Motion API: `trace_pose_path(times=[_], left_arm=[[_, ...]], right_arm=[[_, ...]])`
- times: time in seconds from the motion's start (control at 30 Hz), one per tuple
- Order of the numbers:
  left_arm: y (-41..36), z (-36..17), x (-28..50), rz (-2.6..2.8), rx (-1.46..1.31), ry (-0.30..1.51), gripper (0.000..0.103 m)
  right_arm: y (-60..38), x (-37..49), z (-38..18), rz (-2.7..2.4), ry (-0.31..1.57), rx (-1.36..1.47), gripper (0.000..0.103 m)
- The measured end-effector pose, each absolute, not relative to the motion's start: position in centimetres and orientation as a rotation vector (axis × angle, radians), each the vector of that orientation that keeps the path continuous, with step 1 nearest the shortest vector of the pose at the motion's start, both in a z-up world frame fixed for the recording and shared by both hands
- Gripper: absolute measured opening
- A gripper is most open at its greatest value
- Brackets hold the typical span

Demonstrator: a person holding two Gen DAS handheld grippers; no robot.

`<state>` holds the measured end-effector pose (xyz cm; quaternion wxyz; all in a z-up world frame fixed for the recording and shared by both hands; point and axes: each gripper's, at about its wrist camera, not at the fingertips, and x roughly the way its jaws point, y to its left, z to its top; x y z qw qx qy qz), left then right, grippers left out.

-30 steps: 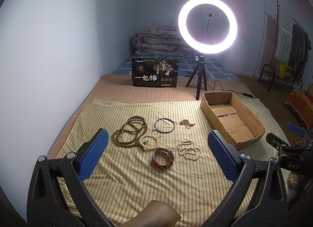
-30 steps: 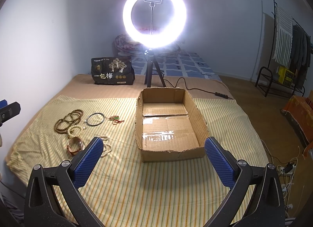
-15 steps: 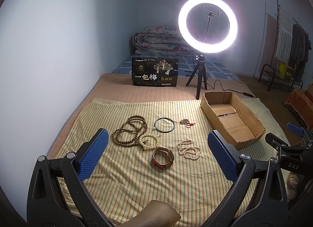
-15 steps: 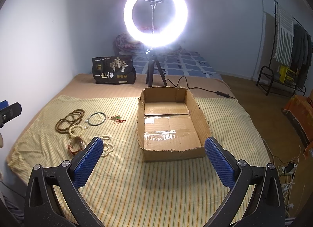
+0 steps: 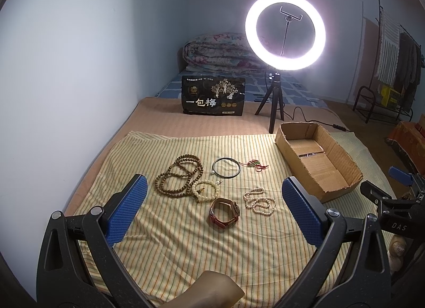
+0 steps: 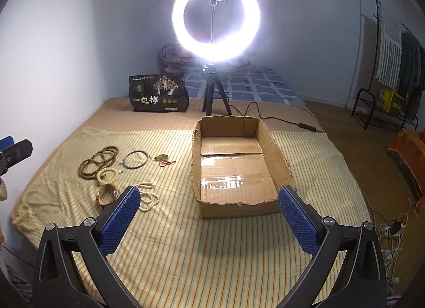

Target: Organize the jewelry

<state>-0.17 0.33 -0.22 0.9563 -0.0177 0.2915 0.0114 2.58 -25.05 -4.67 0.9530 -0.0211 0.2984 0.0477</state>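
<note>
on the striped cloth (image 5: 186,233) jewelry is lying loose, box (image 6: 239,169) sitting empty beside it; both claws, left claw (image 5: 212,212) and right claw (image 6: 209,216), are hovering spread, holding nothing. watch (image 5: 224,211) is lying nearest: pinching its strap should work.

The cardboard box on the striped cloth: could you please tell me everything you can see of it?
The cardboard box is a shallow, open-topped tray of brown corrugated card with ragged, torn upper edges. Glossy clear tape runs across its bottom flaps and catches the light. Nothing lies inside it. It sits flat on the striped cloth, to the right of the jewelry, its far end close to the ring light's tripod. Neither gripper touches it.
</note>
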Motion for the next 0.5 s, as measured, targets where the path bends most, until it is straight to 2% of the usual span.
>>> trace_pose_path(times=[0.5], left_arm=[[1.9, -0.8, 0.0, 0.062, -0.042, 0.615, 0.103]], right_arm=[[-23.7, 3.1, -4.9, 0.149, 0.636, -0.039, 0.102]])
